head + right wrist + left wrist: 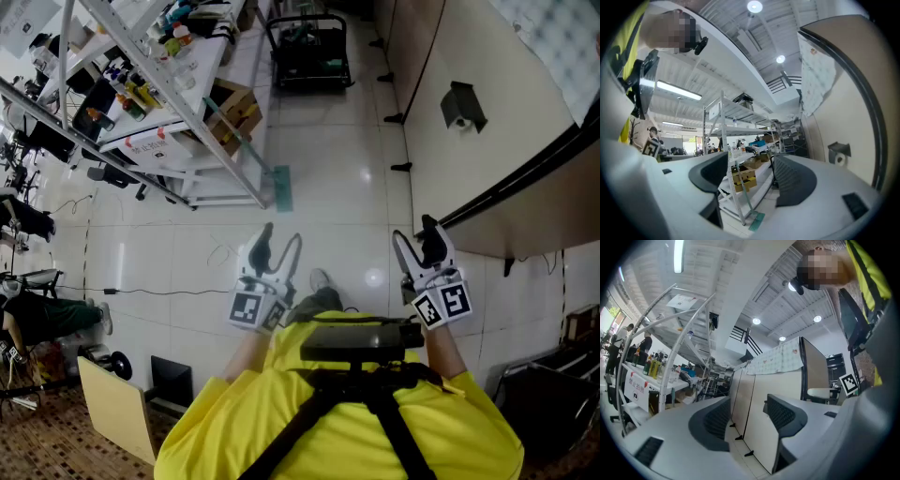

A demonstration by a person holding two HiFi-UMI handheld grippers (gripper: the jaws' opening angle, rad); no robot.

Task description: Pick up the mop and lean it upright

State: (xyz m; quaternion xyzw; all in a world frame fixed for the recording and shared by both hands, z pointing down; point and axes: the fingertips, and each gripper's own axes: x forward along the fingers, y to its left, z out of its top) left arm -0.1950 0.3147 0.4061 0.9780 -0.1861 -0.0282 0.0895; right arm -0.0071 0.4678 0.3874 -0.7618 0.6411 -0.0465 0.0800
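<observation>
**A:** Head view first. Where's the mop?

**B:** The mop [282, 188] has its green head on the floor [342, 178] and its handle slanting up against the rack [178, 150], well ahead of both grippers. The left gripper [279, 246] and right gripper [415, 244] are held up by the chest, jaws apart, nothing in either.

**A:** Left gripper view?

**B:** The jaws gape with only a partition [761, 423] beyond them. No mop shows.

**A:** Right gripper view?

**B:** Jaws spread wide and empty. The mop shows far off between them, at the rack's foot.

**A:** What could go wrong?

**B:** The tiles look glossy, so I'd expect the head could slide out and drop the handle. A careless grab might knock it off the post, or an elbow could clip the bottles [141, 94]. The thin handle may also twist in wide jaws.
</observation>
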